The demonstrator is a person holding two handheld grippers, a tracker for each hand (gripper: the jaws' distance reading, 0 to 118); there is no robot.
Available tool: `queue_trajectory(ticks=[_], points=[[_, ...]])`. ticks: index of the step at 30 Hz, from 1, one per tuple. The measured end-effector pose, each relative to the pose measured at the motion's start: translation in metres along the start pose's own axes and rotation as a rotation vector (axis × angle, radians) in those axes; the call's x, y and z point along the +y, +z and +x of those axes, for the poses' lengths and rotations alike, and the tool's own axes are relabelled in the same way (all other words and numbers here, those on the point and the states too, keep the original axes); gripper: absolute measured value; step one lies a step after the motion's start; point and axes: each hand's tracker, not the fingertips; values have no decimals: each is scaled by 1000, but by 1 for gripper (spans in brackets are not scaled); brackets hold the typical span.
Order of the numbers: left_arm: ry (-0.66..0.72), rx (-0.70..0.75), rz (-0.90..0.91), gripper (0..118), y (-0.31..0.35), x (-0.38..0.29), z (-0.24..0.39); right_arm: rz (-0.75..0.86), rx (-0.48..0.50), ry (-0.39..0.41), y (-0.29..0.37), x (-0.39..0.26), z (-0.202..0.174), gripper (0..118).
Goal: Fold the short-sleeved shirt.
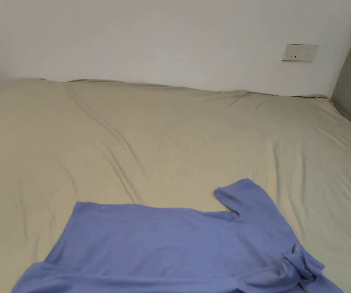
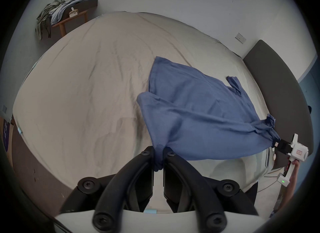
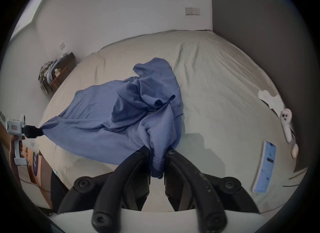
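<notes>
Left gripper (image 2: pixel 158 157) and right gripper (image 3: pixel 157 158) stretch shirt (image 1: pixel 171 244) sideways.

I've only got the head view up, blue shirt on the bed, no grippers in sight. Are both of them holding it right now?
Observer: Yes. In the left gripper view, the left gripper has its jaws shut on a bunched bit of the shirt.
Operator: And the right one?
Observer: The right gripper is shut on a hemmed edge of the shirt, near its crumpled end.
Operator: Is the shirt flat on the bed?
Observer: Not fully. The near edge hangs stretched between the two grippers, above the bed.
</notes>
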Motion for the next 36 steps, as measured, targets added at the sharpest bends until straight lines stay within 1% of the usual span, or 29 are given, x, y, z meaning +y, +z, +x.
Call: queue_trajectory(ticks=[2, 3, 6, 8, 9, 10, 11, 12, 13, 14, 15, 16, 17, 18, 19, 20, 22, 23, 24, 25, 26, 27, 28, 29, 30, 32, 34, 36], points=[[11, -8, -17, 9, 3, -24, -8, -24, 26, -42, 11, -31, 1, 18], [21, -10, -30, 9, 0, -35, -11, -46, 23, -49, 9, -42, 0, 18], [23, 13, -96, 9, -26, -69, -17, -141, -6, -40, -18, -77, -4, 18], [14, 25, -106, 10, -45, -84, -19, -163, -31, -21, -44, -93, -3, 18], [-5, 57, -96, 22, -51, -90, -19, -166, -64, 5, -53, -97, -4, 19], [-36, 105, -84, 42, -53, -94, -19, -137, -96, 12, -56, -99, -5, 26], [-77, 156, -52, 67, -55, -95, -23, -100, -129, 41, -52, -98, -8, 41], [-97, 200, -12, 88, -47, -95, -22, -65, -175, 87, -40, -93, -10, 66], [-114, 226, 32, 95, -33, -93, -21, 1, -204, 134, -25, -87, -13, 78], [-103, 228, 88, 99, -19, -88, -19, 81, -225, 153, -10, -79, -17, 89], [-96, 227, 170, 102, -1, -81, -16, 142, -258, 164, 5, -68, -22, 109], [-102, 219, 294, 105, 18, -73, -9, 199, -266, 168, 24, -54, -26, 118], [-133, 200, 427, 108, 35, -65, 1, 289, -253, 178, 41, -41, -33, 118], [-158, 190, 520, 113, 46, -58, 12, 377, -233, 176, 56, -31, -39, 118], [-186, 191, 621, 116, 57, -50, 24, 490, -255, 187, 66, -22, -47, 118], [-210, 201, 710, 118, 65, -44, 36, 572, -237, 205, 77, -12, -59, 118], [-248, 179, 874, 115, 70, -39, 58, 708, -250, 221, 87, -2, -80, 118], [-255, 164, 954, 106, 70, -39, 68, 769, -256, 219, 87, -1, -90, 118], [-251, 134, 1047, 82, 67, -42, 75, 829, -254, 218, 80, -4, -99, 108], [-255, 107, 1101, 58, 64, -44, 84, 861, -229, 225, 75, -7, -109, 91], [-244, 106, 1076, 31, 58, -44, 90, 876, -191, 235, 71, -9, -116, 65], [-239, 108, 1051, 11, 52, -43, 96, 885, -163, 231, 67, -10, -124, 15], [-222, 90, 1035, 9, 45, -42, 101, 891, -154, 225, 57, -14, -130, 3], [-210, 61, 1012, 9, 40, -42, 102, 890, -164, 233, 51, -15, -137, 3], [-204, 27, 988, 6, 35, -41, 103, 908, -180, 244, 48, -18, -144, 3], [-201, 27, 973, 4, 26, -33, 103, 872, -123, 264, 39, -13, -148, 3], [-208, 31, 953, 4, 18, -13, 100, 838, -102, 242, 29, -4, -148, 3], [-225, 32, 821, 4, 6, 29, 96, 800, -86, 238, 20, 7, -147, 3]])
